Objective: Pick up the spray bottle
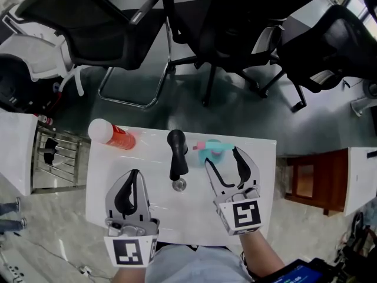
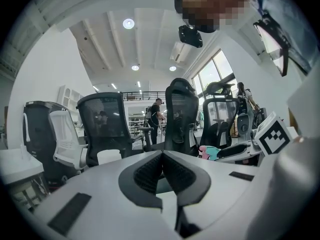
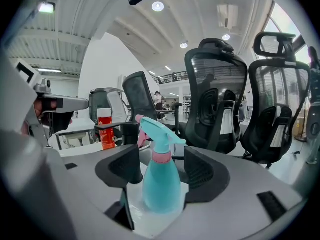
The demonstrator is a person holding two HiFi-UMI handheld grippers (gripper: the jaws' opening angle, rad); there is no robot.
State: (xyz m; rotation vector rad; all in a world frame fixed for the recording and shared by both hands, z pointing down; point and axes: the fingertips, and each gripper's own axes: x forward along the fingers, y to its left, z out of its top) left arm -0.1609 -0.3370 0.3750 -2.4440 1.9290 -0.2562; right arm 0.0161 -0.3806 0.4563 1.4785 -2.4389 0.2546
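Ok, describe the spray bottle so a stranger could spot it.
On the small white table before the office chairs, look at the far edge, right of the black pump bottle. The spray bottle stands there between the open tips of the right claw. It alone is teal with a pink collar.

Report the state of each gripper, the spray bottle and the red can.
Spray bottle: upright on the table, not gripped.
Right gripper: open, jaws either side of the spray bottle.
Left gripper: shut, empty.
Red can: upright, white cap on.
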